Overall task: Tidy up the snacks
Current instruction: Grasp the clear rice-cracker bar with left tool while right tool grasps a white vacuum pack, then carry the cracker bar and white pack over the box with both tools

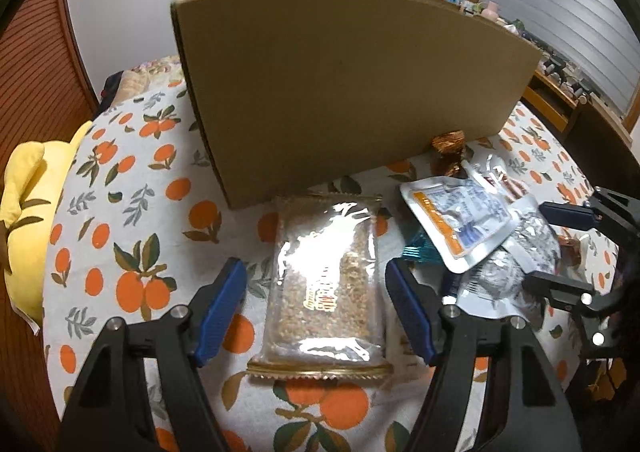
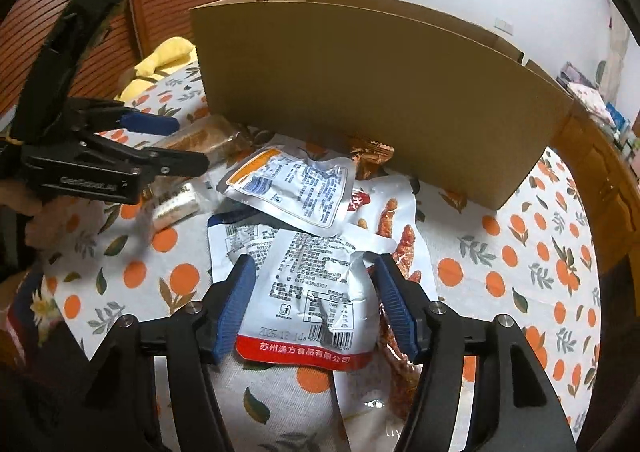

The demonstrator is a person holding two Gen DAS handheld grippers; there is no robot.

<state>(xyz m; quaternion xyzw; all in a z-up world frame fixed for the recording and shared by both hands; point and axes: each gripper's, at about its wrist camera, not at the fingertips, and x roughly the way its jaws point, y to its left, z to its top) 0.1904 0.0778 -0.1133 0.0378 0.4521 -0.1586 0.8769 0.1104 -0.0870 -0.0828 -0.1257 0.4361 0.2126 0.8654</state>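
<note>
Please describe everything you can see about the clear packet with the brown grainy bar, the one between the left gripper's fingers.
The clear plastic packet holding a brown grainy bar lies flat on the orange-patterned tablecloth. It is oblong and glossy, with gold crimped seals at both ends and gold lettering on its face. Its far end reaches the brown cardboard box. The left gripper is open, its blue-padded fingers on either side, not touching it.

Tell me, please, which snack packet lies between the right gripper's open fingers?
The silver pouch with the red bottom band; the orange-edged pouch lies farther off, near the cardboard box.
</note>
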